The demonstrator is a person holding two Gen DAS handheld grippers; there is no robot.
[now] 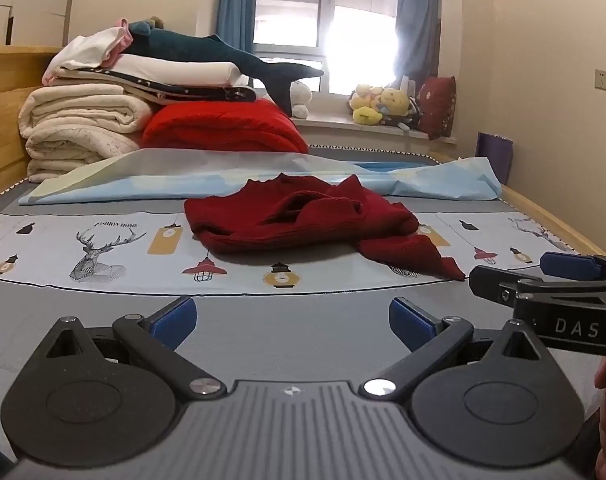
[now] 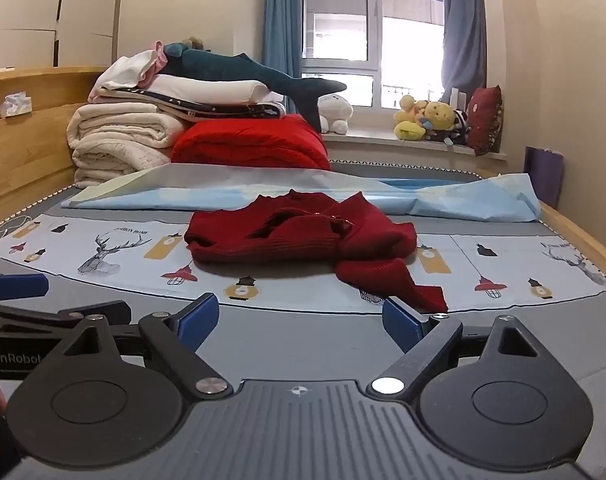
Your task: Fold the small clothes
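Note:
A small dark red knitted sweater [image 1: 303, 222] lies crumpled on a printed cloth [image 1: 103, 256] in the middle of the bed, one sleeve trailing toward the near right. In the right wrist view the sweater [image 2: 303, 236] sits ahead, its sleeve end [image 2: 423, 292] just beyond the right blue pad. My left gripper [image 1: 293, 320] hovers over the grey mattress short of the sweater, jaws wide open and empty. My right gripper [image 2: 299, 320] is likewise open and empty, and it shows at the right edge of the left wrist view as the right gripper [image 1: 543, 276].
Folded white blankets [image 1: 83, 124], a red quilt [image 1: 223, 128] and a plush shark [image 1: 223, 60] are stacked at the bed's far left. A light blue sheet [image 1: 263, 180] lies behind the sweater. Plush toys [image 1: 387, 108] line the windowsill. Wooden bed edges run along both sides.

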